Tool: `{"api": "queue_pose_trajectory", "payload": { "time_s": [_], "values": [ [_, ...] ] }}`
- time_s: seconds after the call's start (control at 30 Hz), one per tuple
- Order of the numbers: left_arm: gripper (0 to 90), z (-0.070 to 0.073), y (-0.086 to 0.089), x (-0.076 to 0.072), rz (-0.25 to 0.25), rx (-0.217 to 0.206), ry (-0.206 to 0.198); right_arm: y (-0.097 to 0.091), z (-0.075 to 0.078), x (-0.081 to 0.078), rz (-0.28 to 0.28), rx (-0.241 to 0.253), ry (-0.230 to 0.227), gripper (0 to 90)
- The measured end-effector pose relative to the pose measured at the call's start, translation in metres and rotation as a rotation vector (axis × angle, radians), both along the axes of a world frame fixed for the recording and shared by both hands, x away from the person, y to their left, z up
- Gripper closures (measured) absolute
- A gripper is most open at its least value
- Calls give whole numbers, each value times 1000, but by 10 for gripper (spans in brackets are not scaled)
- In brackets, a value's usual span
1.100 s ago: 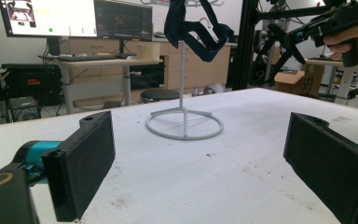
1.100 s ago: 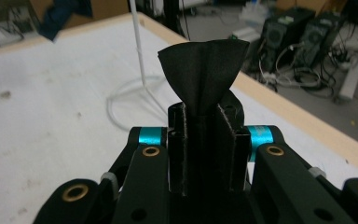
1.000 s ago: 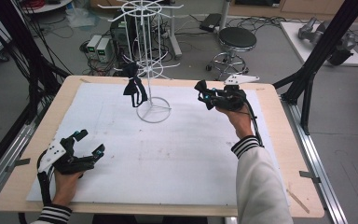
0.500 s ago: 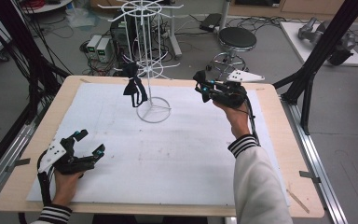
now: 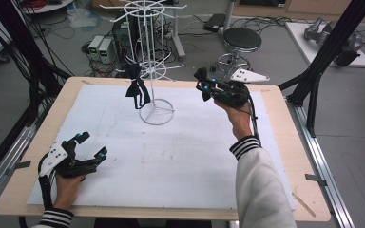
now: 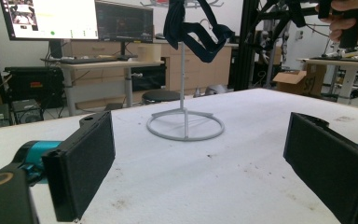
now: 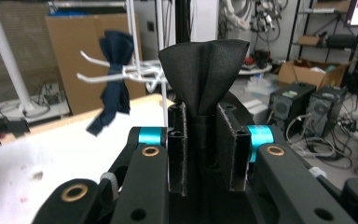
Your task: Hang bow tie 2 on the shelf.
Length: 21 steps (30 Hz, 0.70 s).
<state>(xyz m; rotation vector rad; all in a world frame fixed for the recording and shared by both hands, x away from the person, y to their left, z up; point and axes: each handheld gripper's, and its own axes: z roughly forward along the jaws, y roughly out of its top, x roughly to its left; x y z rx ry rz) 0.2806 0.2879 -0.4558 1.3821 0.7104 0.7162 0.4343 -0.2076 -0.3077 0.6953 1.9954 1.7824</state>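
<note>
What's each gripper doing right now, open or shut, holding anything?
Left gripper: open, empty, low over the white mat.
Right gripper: shut on a black bow tie.

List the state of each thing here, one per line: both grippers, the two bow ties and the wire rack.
Right gripper: shut on black bow tie, raised near the rack.
Left gripper: open, nothing between its jaws, low over the table.
Navy bow tie: hanging from a rack hook.
White wire rack: upright on the white mat.

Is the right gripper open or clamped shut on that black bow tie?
Shut on it. The right gripper has both pads pressed against the knot of the black bow tie, whose wing fans out above the jaws.
</note>
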Motion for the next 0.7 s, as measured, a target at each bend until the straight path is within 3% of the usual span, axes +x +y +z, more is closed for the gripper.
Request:
{"api": "queue_pose_trajectory", "payload": {
  "time_s": [0.3, 0.7],
  "values": [
    [93, 0, 0, 0, -2, -1, 1, 20, 13, -1, 24, 10, -29, 758],
    [93, 0, 0, 0, -3, -5, 1, 42, 18, 0, 43, 13, -40, 757]
  ]
}}
